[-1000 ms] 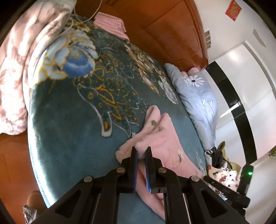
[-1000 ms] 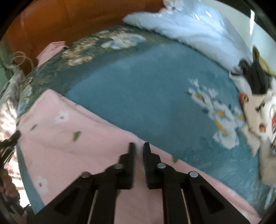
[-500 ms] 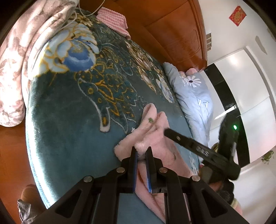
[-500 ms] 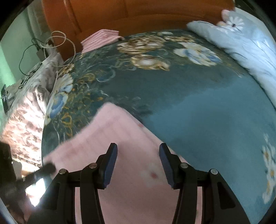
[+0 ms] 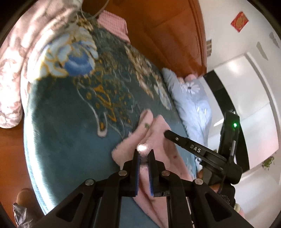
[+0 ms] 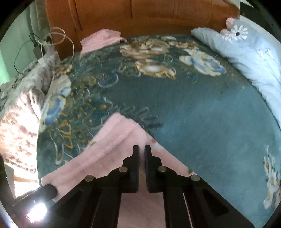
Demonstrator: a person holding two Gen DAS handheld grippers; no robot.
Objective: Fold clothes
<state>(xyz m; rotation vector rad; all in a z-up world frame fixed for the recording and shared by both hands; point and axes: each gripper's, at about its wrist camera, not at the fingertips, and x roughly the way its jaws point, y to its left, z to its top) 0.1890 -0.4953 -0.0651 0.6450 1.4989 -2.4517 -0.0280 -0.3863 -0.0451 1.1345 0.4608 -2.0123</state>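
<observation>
Left wrist view: left gripper (image 5: 144, 151) clamped on a bunched edge of the pink garment (image 5: 159, 133); fluffy fabric pinched between its blue-padded fingers (image 5: 138, 168).
Right gripper, from the left camera: right gripper (image 5: 166, 134) reaches in from the right, tip low over the pink garment; white letters on its finger read "DAS", maybe part of a longer word; green light (image 5: 235, 124) lit on its body.
Right wrist view: right gripper (image 6: 141, 149) jaws closed down on the garment's folded upper edge, pink fabric between the fingers (image 6: 134, 157).
Garment: pink garment (image 6: 112, 145) with small flower print lies on the teal floral blanket (image 6: 193, 114), near the front edge of the bed, a folded corner pointing toward the headboard.
Left gripper, from the right camera: tip at the lower left corner, at the garment's edge, partly lost in glare.
Surroundings: wooden headboard (image 6: 140, 15); light blue quilt (image 6: 245, 57) at right; folded pink cloth (image 6: 101, 40) by the headboard; white cable (image 6: 59, 40) at left.
Other writing: red square wall decoration (image 5: 239, 21), characters too small to read.
</observation>
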